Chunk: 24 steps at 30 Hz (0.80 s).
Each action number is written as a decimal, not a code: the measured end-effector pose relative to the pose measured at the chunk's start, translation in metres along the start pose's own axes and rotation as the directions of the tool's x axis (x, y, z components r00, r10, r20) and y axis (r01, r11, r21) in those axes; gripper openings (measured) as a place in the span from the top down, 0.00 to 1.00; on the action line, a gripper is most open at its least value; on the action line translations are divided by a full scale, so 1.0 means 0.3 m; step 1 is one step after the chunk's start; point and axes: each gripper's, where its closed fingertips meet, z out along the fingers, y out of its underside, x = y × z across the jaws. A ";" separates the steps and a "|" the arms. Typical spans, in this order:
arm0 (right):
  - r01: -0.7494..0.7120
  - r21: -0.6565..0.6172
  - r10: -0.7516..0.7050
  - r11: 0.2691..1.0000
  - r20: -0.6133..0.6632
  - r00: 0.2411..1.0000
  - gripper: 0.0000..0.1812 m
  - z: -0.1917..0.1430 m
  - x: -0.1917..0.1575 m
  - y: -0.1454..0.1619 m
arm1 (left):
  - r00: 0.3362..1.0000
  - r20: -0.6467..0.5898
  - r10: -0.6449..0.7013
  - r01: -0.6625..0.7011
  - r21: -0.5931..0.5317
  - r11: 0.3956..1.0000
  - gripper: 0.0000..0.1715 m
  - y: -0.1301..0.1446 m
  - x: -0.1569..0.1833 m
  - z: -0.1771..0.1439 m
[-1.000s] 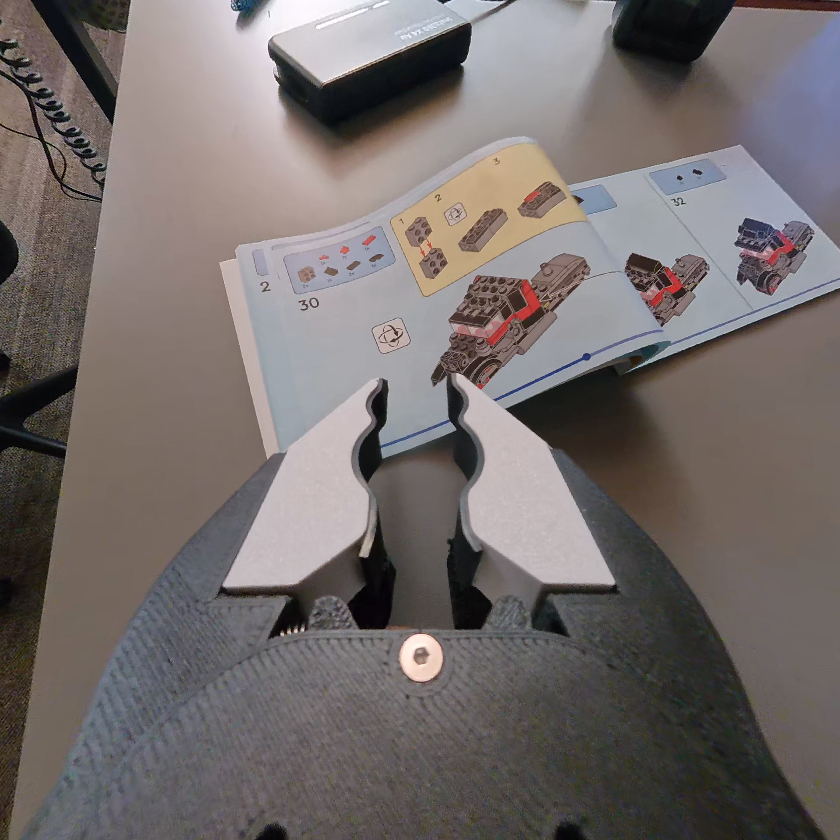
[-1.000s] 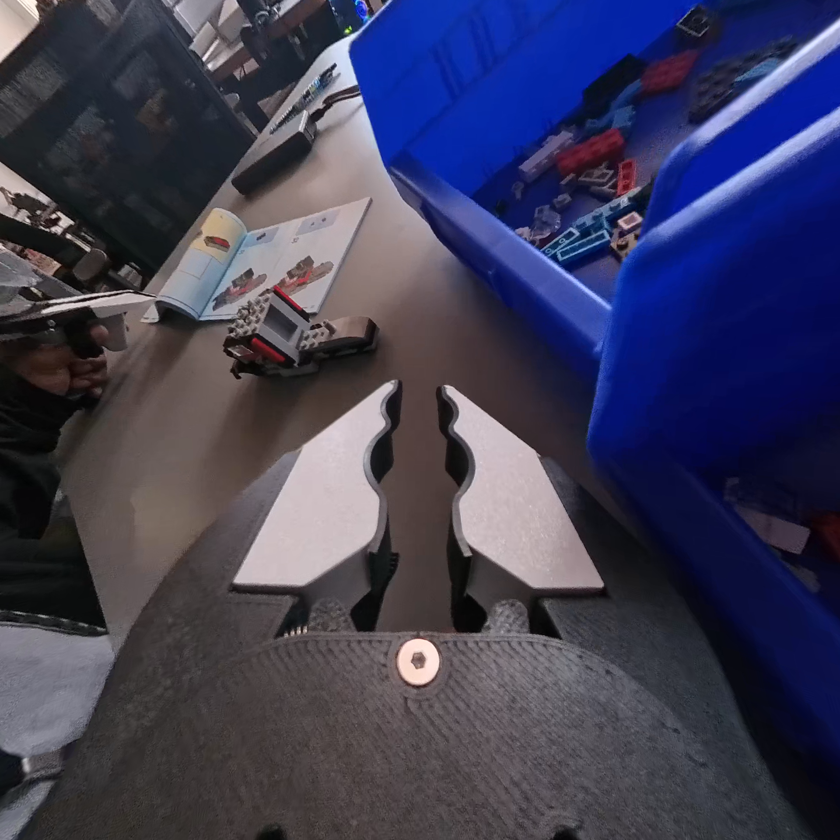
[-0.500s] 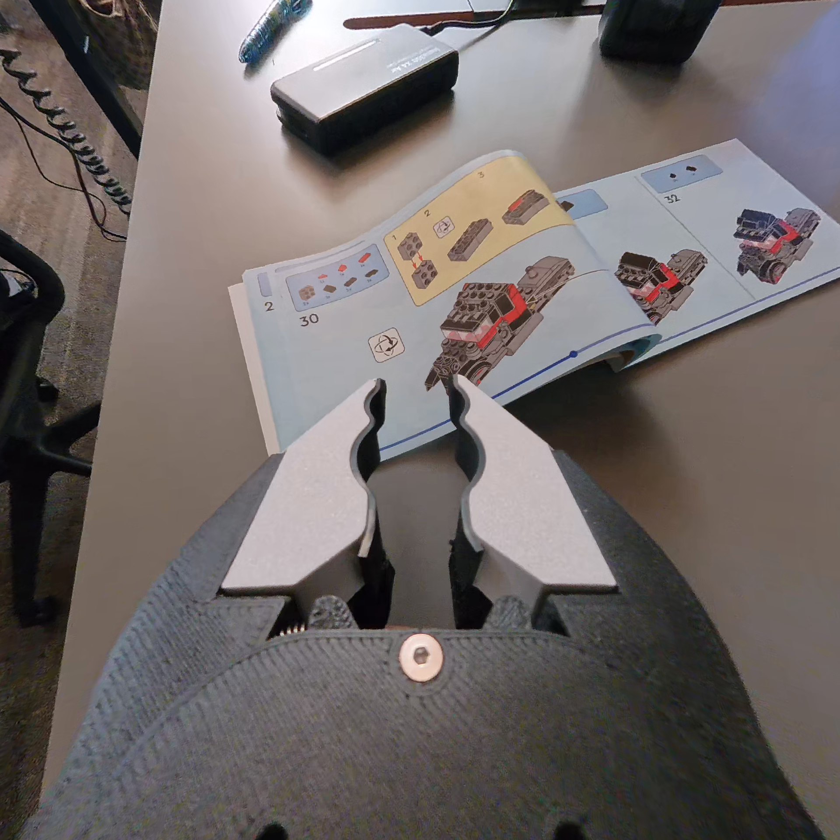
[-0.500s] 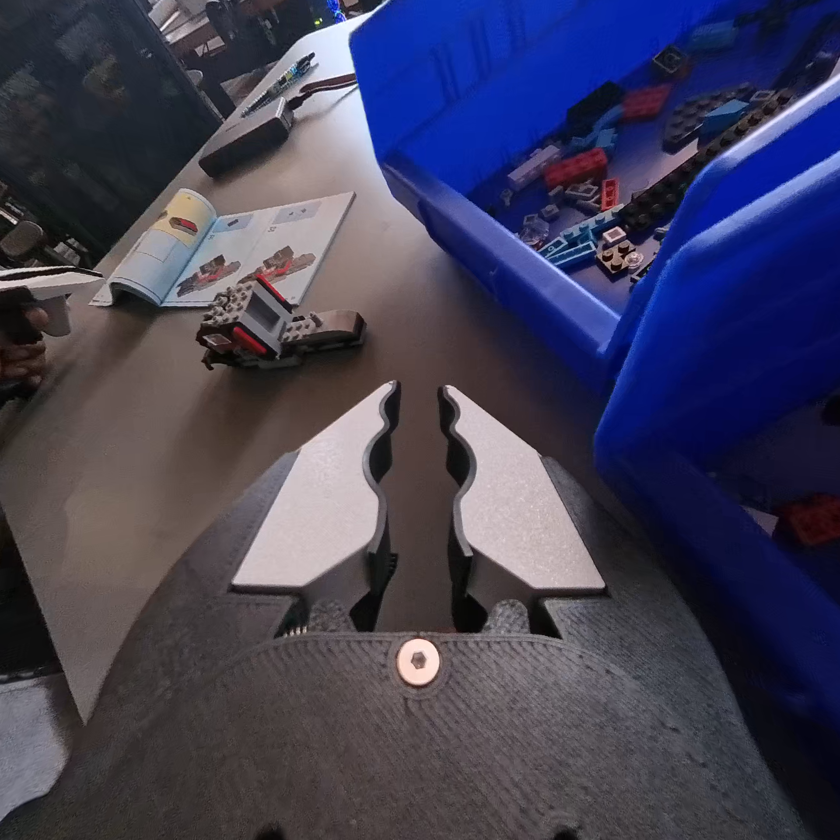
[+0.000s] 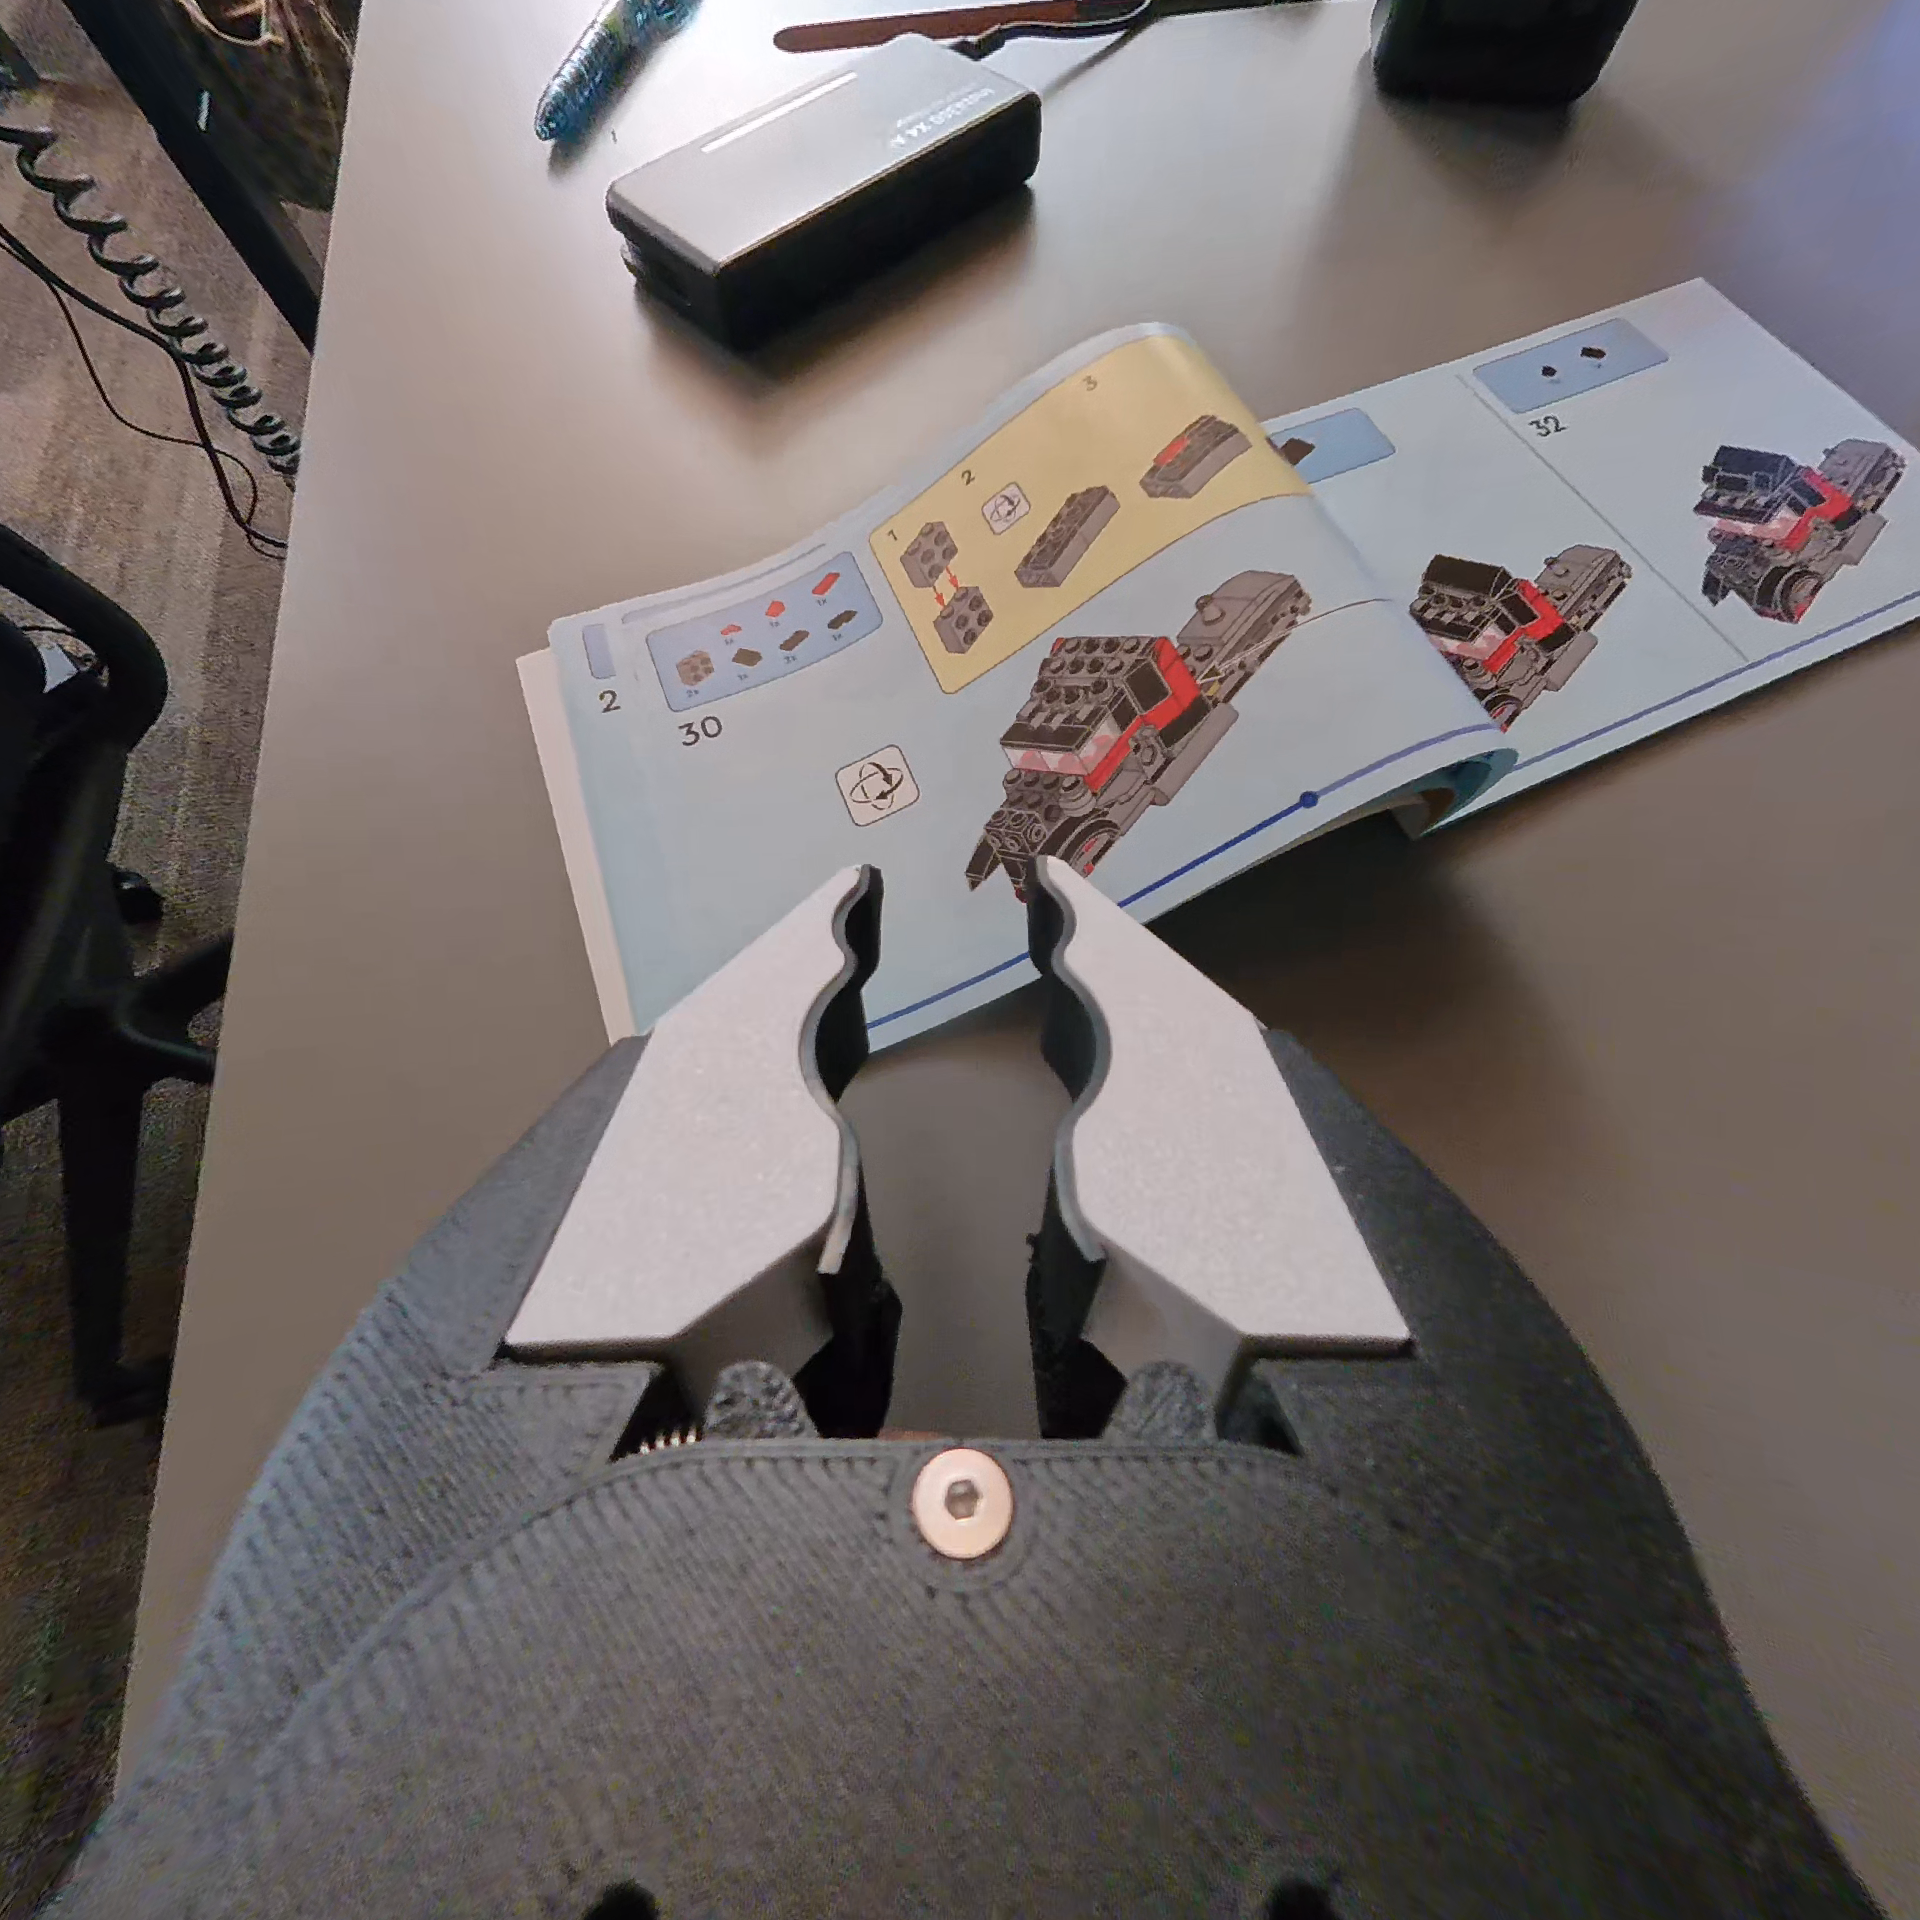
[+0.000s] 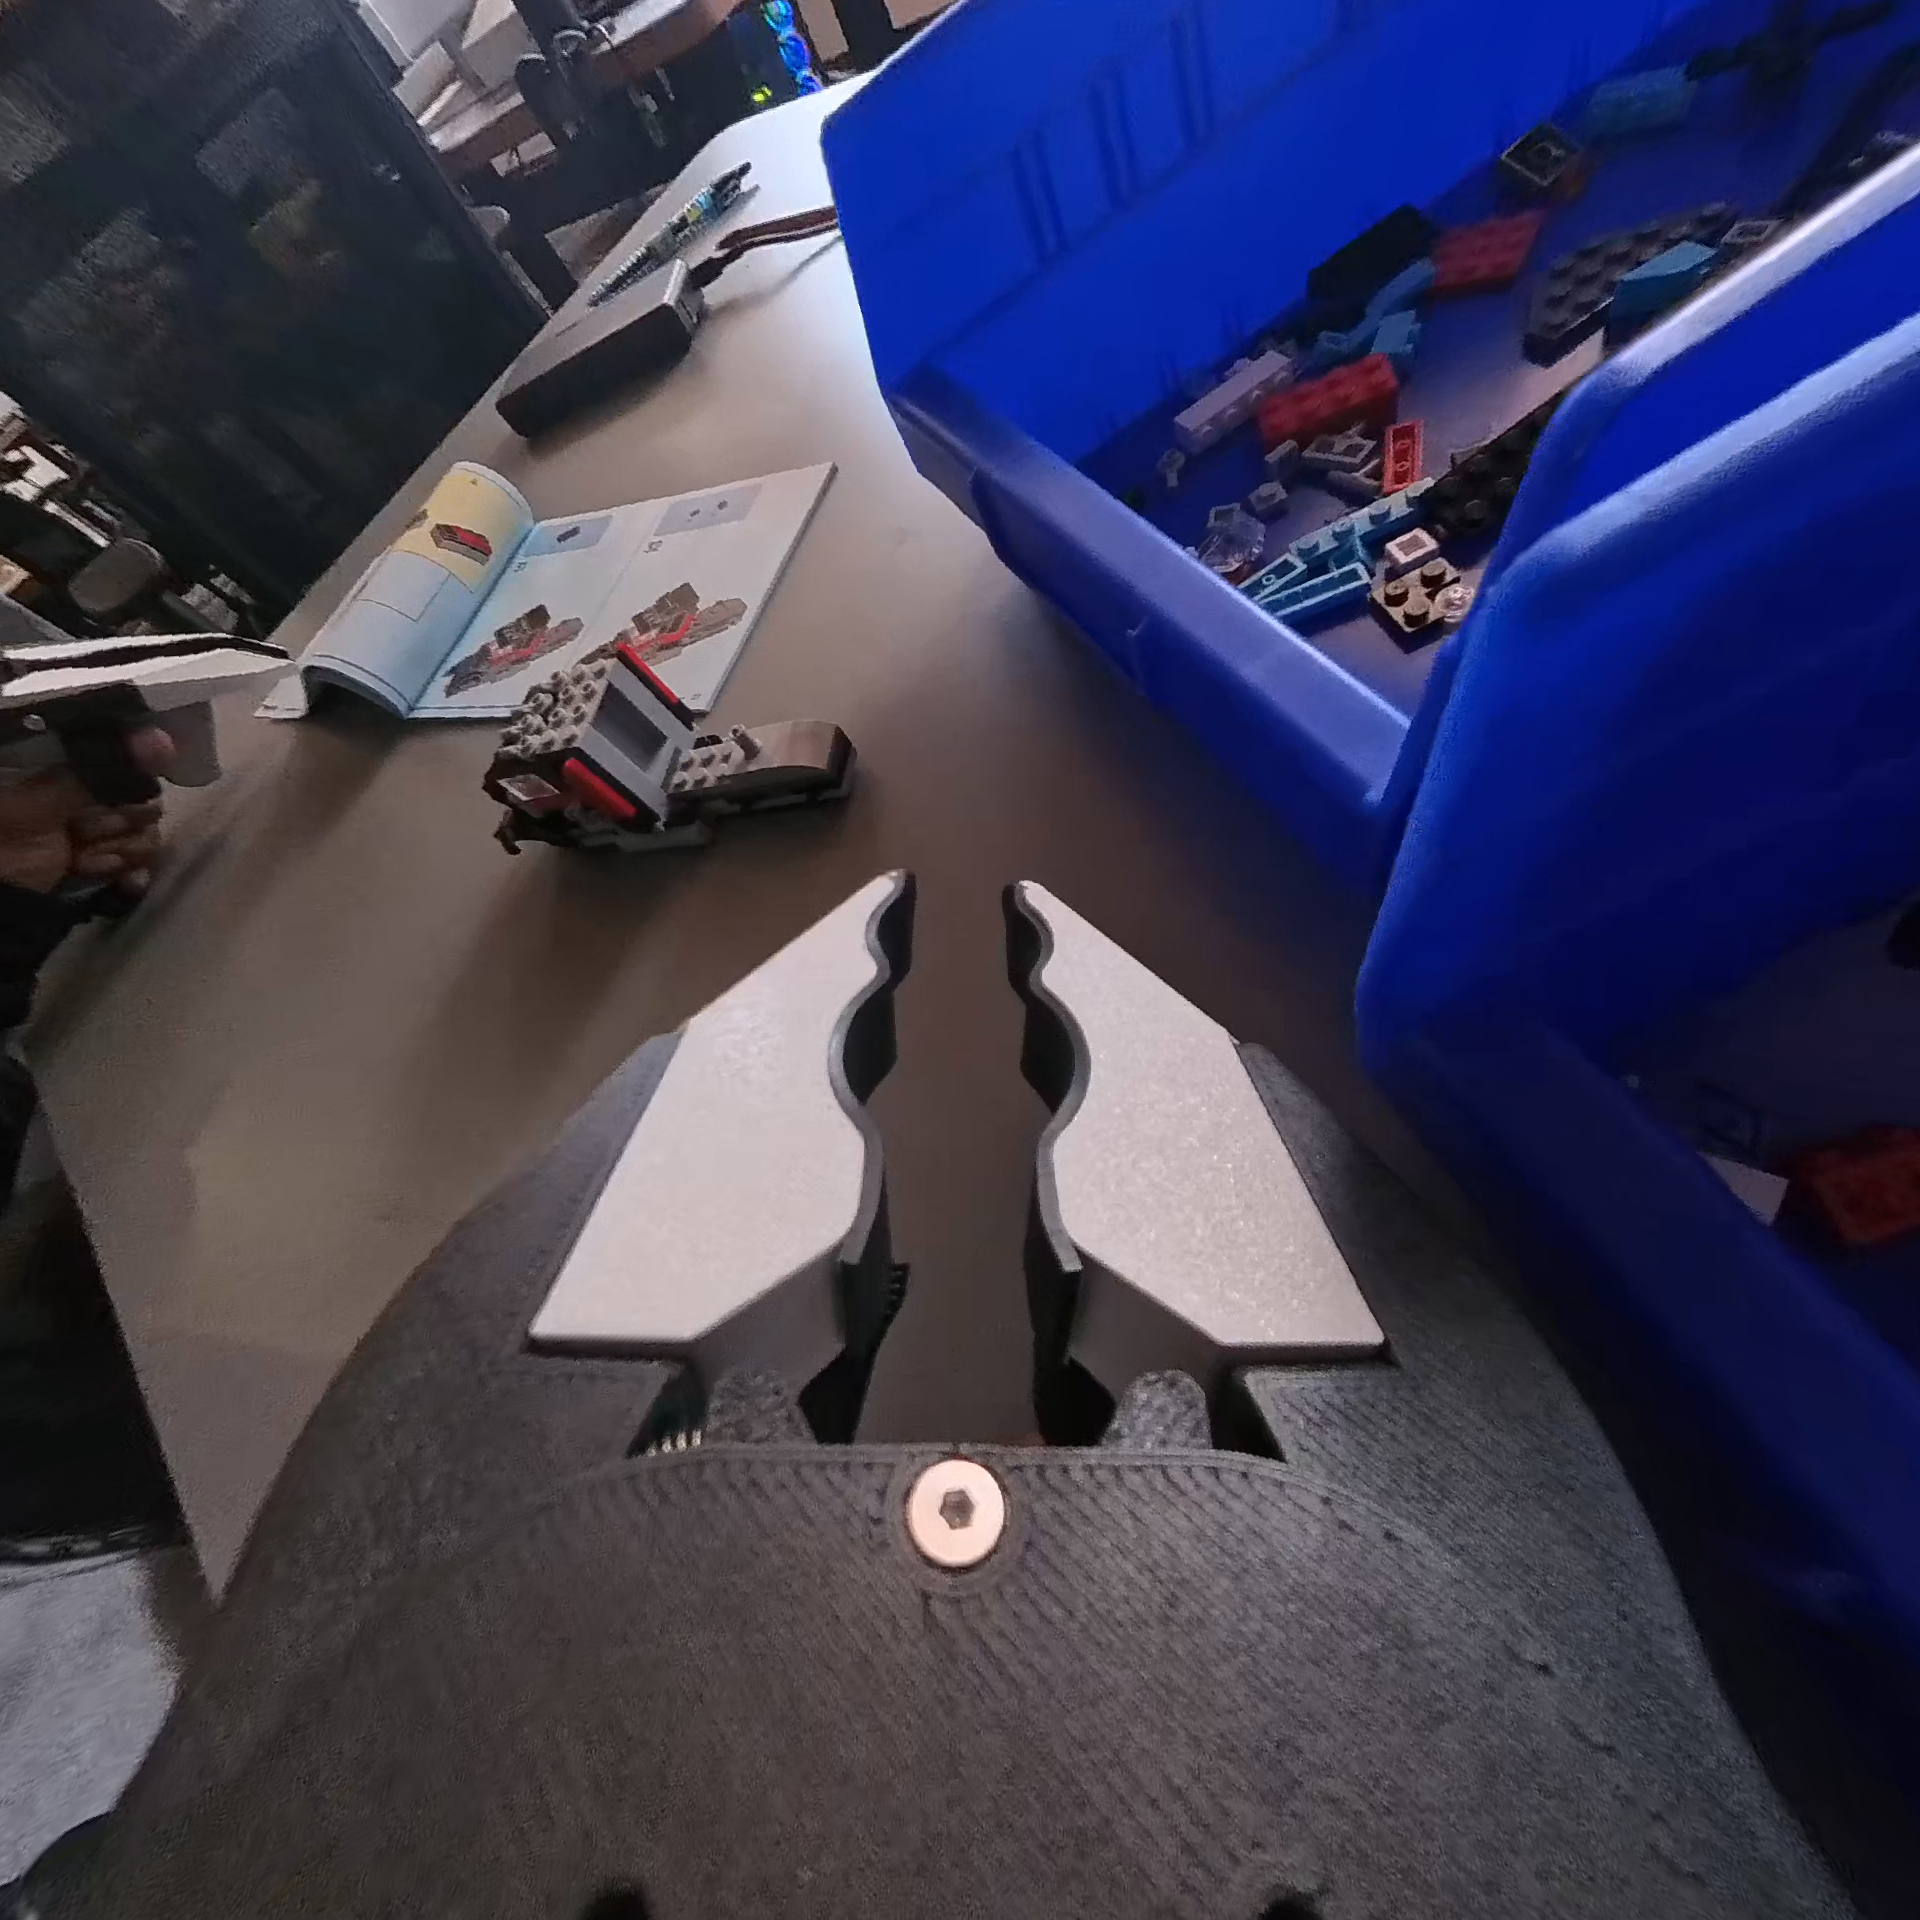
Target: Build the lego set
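The left gripper (image 5: 954, 883) is held above the dark table (image 5: 1558, 1143), its jaws parted by a narrow gap with nothing between them; its tips are seen over the near edge of an open instruction booklet (image 5: 790, 790). Printed step numbers and build diagrams are borne by the booklet's pale blue and yellow pages, and its left page is arched upward. Farther back, a black box-shaped device (image 5: 831, 187) with small white lettering on its side is laid flat, and a blue pen (image 5: 592, 73) is seen beyond it at the table's far edge.

The right gripper (image 6: 958, 894) is likewise held low over the table (image 6: 364, 1039), tilted slightly, its jaws narrowly apart and empty. Just ahead of it, the partly built lego model (image 6: 665, 769), grey, black and red, is set on the table, near the booklet (image 6: 582, 582). To the right, loose bricks (image 6: 1340, 540) are kept in a blue bin (image 6: 1143, 613), with a second blue bin (image 6: 1662, 831) nearer. The left gripper (image 6: 145, 665) is gripped by a hand (image 6: 94, 810) at the far left.
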 end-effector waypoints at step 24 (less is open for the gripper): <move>-0.121 0.222 0.098 0.967 0.111 0.989 0.90 -0.108 0.006 -0.078 | 0.997 0.027 -0.067 0.068 -0.042 0.997 0.82 0.019 -0.032 0.014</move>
